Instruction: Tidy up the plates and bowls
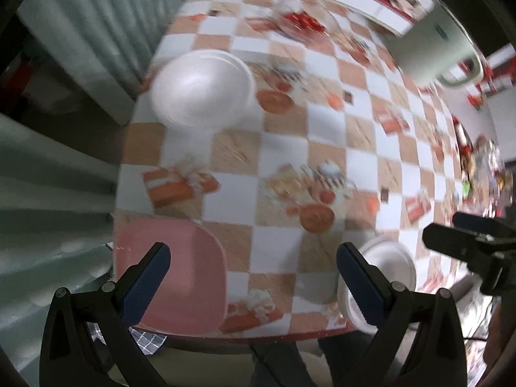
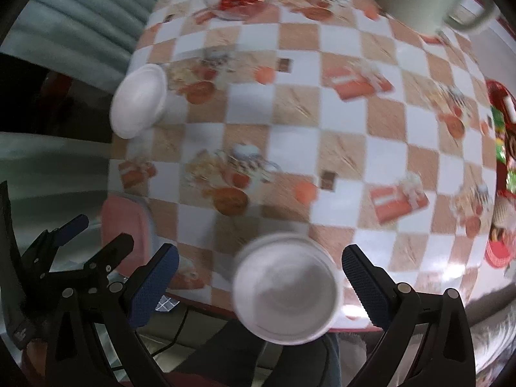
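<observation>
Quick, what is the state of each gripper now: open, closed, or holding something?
Left gripper: open, holding nothing, above the pink plate.
Right gripper: open, holding nothing, a white bowl between its fingers.

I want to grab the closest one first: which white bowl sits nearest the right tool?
The white bowl at the near table edge, lying between the right tool's open fingers. The other white bowl sits far off by the table's left edge.

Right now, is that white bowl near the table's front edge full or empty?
Empty. The right wrist view looks straight into the white bowl and shows only a bare white inside; it stands upright, between the open right gripper fingers.
</observation>
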Motion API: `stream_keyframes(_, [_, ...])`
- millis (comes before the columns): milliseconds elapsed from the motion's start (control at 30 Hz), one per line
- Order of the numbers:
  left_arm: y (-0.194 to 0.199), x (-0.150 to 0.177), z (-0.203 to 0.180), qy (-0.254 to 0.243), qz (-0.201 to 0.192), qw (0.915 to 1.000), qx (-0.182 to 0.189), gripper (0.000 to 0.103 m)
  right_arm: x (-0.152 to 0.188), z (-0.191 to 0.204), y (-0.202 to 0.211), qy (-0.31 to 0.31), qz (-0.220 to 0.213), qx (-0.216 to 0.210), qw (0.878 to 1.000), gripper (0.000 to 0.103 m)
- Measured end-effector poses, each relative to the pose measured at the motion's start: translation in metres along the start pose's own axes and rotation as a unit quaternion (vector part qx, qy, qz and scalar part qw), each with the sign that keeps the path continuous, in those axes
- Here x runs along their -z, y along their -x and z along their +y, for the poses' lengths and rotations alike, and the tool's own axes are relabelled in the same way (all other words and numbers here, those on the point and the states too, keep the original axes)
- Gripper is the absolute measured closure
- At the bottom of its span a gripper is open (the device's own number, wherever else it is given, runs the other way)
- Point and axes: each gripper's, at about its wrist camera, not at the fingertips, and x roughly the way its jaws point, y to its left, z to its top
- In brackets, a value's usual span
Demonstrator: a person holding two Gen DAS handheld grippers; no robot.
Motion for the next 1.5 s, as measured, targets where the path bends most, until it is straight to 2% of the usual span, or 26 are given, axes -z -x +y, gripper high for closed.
stream_keyframes(200, [0.002, -0.025, 0.033, 0.049, -0.009, 0.9987, -0.003, 0.000, -0.036, 0.038, -0.006, 0.027, 0.002, 0.005, 1.000, 0.001])
stream_keyframes(467, [-0.013, -0.063, 0.069, 0.100, -0.013, 0.9940, -0.042, 0.000, -0.090, 0.066, -0.030, 0.029, 0.003, 0.004, 1.000, 0.001])
stream_keyframes(733, [-0.039, -0.095, 0.087, 0.118, -0.013, 0.9894, -0.084, 0.000, -0.131, 0.079, -0.061, 0.014, 0.009, -0.011, 1.000, 0.001])
stream_keyframes(967, [-0.065, -0.113, 0.104, 0.132, -0.005, 0.9870, -0.092, 0.000, -0.146, 0.077, -0.090, -0.030, 0.016, -0.020, 0.999, 0.001])
stream_keyframes(1167, [-0.083, -0.130, 0.112, 0.133, -0.012, 0.9868, -0.092, 0.000, -0.156, 0.079, -0.108, -0.063, -0.010, -0.026, 0.998, 0.001])
stream_keyframes(1300, [-0.096, -0.139, 0.112, 0.115, -0.014, 0.9883, -0.100, 0.003, -0.163, 0.086, -0.123, -0.064, -0.016, -0.030, 0.997, 0.001])
stream_keyframes(1333, [-0.099, -0.141, 0.113, 0.111, -0.013, 0.9886, -0.100, 0.004, -0.164, 0.087, -0.125, -0.064, -0.016, -0.031, 0.997, 0.006])
stream_keyframes(1367, [-0.103, -0.143, 0.113, 0.108, -0.011, 0.9891, -0.099, 0.006, -0.166, 0.088, -0.128, -0.062, -0.018, -0.034, 0.997, 0.018])
stream_keyframes(1433, [-0.110, -0.146, 0.115, 0.106, -0.005, 0.9900, -0.092, 0.011, -0.167, 0.090, -0.134, -0.057, -0.014, -0.035, 0.998, 0.032])
stream_keyframes(1500, [-0.119, -0.149, 0.116, 0.104, 0.004, 0.9911, -0.083, 0.027, -0.168, 0.092, -0.141, -0.055, -0.008, -0.040, 0.998, 0.046])
